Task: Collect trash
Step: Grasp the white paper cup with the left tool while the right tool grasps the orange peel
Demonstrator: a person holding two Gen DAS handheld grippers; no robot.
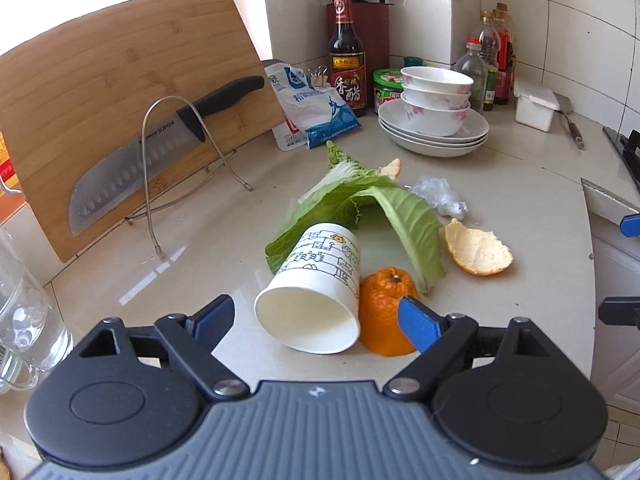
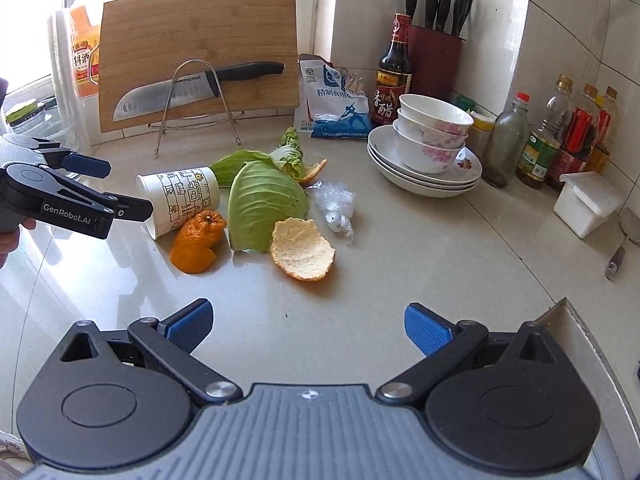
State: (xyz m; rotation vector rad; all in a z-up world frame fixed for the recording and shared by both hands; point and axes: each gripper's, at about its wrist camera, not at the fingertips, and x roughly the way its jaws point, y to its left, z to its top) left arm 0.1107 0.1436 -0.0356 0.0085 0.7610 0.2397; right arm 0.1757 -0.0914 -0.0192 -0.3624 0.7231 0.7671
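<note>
A white paper cup (image 1: 316, 292) (image 2: 180, 196) with printed drawings lies on its side on the counter, mouth towards my left gripper (image 1: 316, 320) (image 2: 116, 188). That gripper is open, its fingers level with the cup's rim and not pressing on it. Beside the cup sits a domed orange peel (image 1: 386, 312) (image 2: 198, 240). Behind them lie cabbage leaves (image 1: 384, 216) (image 2: 264, 204), a second peel (image 1: 476, 252) (image 2: 302, 254), a small peel scrap (image 1: 392, 168) and crumpled clear plastic (image 1: 440, 196) (image 2: 336, 204). My right gripper (image 2: 308, 326) is open over bare counter in front of the pile.
A bamboo cutting board (image 2: 196, 52) and a knife (image 2: 180, 92) rest on a wire rack at the back. Bowls stacked on plates (image 2: 428, 148), a vinegar bottle (image 2: 394, 76), a salt bag (image 2: 336, 100), bottles and a white box (image 2: 588, 204) line the right. A glass jug (image 1: 24, 312) stands left.
</note>
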